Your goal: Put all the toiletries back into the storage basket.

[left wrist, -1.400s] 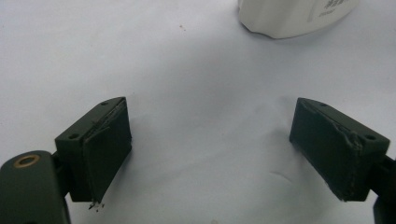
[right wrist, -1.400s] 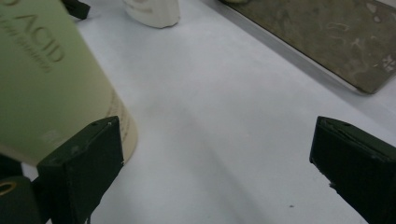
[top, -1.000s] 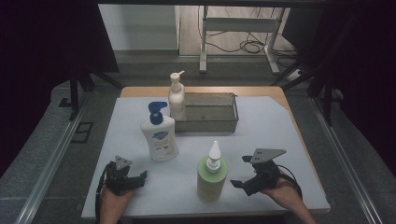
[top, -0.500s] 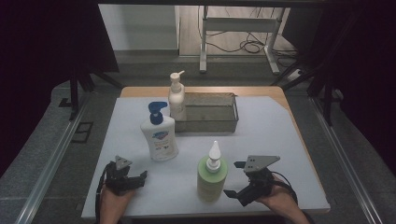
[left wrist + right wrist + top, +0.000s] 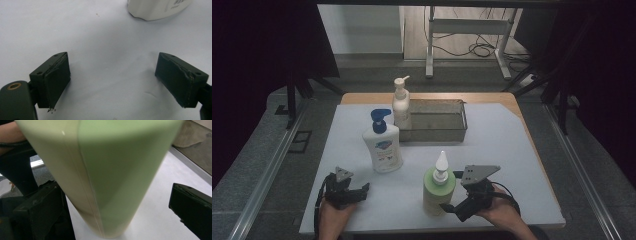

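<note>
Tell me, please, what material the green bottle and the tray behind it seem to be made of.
The green bottle looks like matte plastic: a moulded seam runs down its side in the right gripper view, and its surface shows soft, dull reflections. The tray seems to be metal, probably steel, judging by its grey, dull sheen, thin walls and a handle at its end; its exact finish is hard to tell.

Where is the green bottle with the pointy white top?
In the high view, the green bottle stands near the front edge of the white table, just left of the right gripper, whose open jaws sit either side of it.
</note>
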